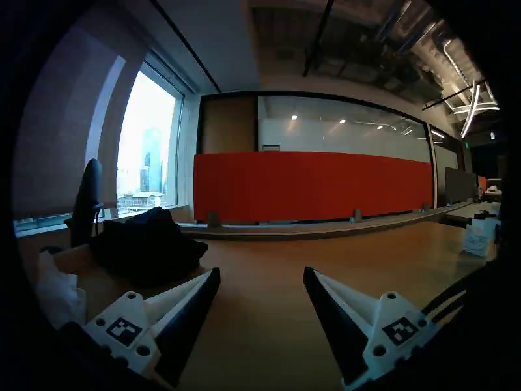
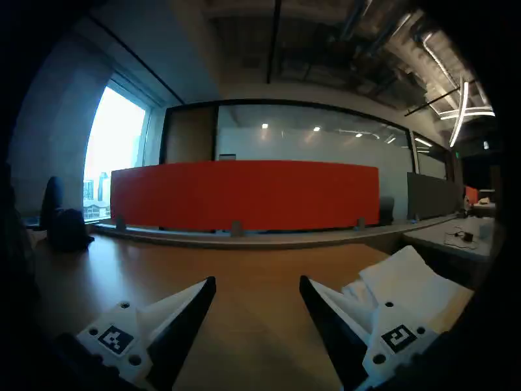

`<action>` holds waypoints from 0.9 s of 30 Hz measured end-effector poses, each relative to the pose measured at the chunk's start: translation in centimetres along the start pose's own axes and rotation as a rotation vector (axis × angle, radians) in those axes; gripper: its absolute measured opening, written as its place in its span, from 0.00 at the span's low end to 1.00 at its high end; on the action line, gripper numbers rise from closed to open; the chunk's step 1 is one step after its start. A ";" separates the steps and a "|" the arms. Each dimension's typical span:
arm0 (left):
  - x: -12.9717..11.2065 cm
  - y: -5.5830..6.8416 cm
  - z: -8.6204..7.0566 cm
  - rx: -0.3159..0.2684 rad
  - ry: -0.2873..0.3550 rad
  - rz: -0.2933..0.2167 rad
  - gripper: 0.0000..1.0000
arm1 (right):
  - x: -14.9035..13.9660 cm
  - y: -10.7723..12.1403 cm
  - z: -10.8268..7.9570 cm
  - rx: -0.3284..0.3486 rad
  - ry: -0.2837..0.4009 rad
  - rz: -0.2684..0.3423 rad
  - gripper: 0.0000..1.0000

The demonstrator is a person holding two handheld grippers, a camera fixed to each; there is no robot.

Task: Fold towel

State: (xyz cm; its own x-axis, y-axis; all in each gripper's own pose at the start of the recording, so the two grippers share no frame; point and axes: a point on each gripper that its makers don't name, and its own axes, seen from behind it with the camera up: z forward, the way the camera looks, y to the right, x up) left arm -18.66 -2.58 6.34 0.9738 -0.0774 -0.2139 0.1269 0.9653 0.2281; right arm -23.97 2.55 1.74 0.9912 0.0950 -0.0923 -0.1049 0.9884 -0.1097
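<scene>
In the right gripper view a white towel (image 2: 407,283) lies in a loose heap on the wooden table (image 2: 260,274), just behind and to the right of my right finger. My right gripper (image 2: 257,281) is open and holds nothing, low over the table. My left gripper (image 1: 260,274) is open too, with bare wood (image 1: 273,260) between its fingers. A crumpled white cloth-like thing (image 1: 55,293) sits at the far left of the left gripper view, beside my left finger.
A dark bundle of fabric (image 1: 146,251) lies on the table ahead-left, also seen as a dark bundle (image 2: 65,231) in the right gripper view. A red divider panel (image 1: 312,186) closes off the table's far edge. A small white object (image 1: 478,238) stands far right. A chair back (image 1: 88,199) rises by the window.
</scene>
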 end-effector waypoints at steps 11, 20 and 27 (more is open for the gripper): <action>0.3 -0.1 -0.1 0.000 -0.001 0.000 0.95 | 0.0 0.1 0.0 0.000 0.000 0.000 1.00; 0.3 -0.2 -0.1 -0.001 -0.002 -0.001 0.95 | -0.1 0.1 0.0 0.000 0.000 0.000 1.00; 0.3 -0.2 -0.1 -0.001 -0.003 -0.005 0.95 | -0.1 0.1 0.1 0.000 0.000 0.000 1.00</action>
State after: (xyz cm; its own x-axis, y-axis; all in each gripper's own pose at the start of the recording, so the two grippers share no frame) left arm -18.43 -2.74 6.15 0.9737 -0.0826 -0.2121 0.1313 0.9651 0.2265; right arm -24.06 2.68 1.81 0.9912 0.0950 -0.0924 -0.1049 0.9884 -0.1098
